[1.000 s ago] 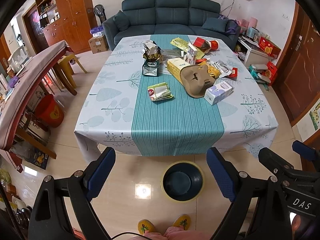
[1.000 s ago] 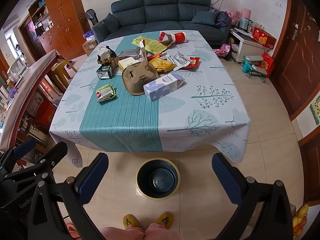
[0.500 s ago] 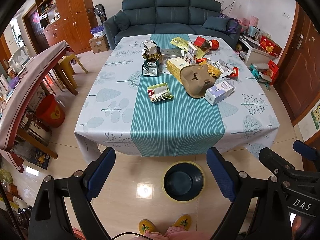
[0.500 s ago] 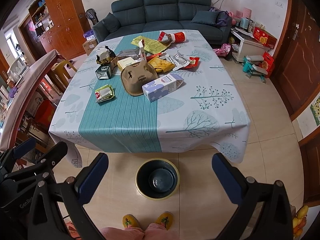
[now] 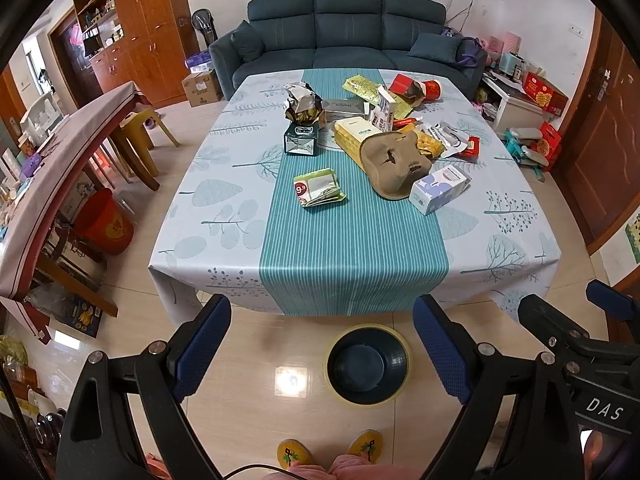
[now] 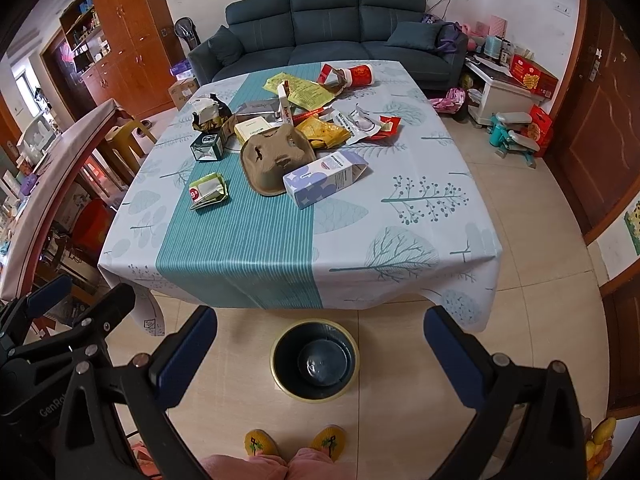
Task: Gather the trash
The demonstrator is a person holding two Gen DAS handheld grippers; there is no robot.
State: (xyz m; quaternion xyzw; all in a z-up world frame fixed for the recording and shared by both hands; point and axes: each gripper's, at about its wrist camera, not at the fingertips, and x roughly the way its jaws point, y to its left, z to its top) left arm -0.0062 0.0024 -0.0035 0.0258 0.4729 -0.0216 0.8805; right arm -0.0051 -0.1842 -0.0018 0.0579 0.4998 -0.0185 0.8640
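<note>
Living room, tiled floor, and a table [image 5: 352,264] under a leaf-print cloth with a teal stripe fills the middle. Trash is heaped on its far half: a brown pulp tray [image 5: 394,166] sits at the heap's near edge, a pale purple carton [image 5: 439,189] lies on its side touching the tray's right edge, and a folded green packet [image 5: 319,187] lies apart to the tray's left. Behind the tray, a dark green box [image 5: 302,142], crumpled foil wrappers [image 5: 303,103] and yellow and red packets crowd together. On the floor just in front of the table stands a dark bin [image 5: 367,364] with a yellow rim, nothing visible inside. Both tools hang over that floor, angled down toward the bin and table edge. Left gripper [image 5: 322,346] has its jaws spread wide, nothing between them. Right gripper [image 6: 320,352] is also gaping, nothing between its jaws. Yellow slippers [image 6: 296,442] peek in below.
</note>
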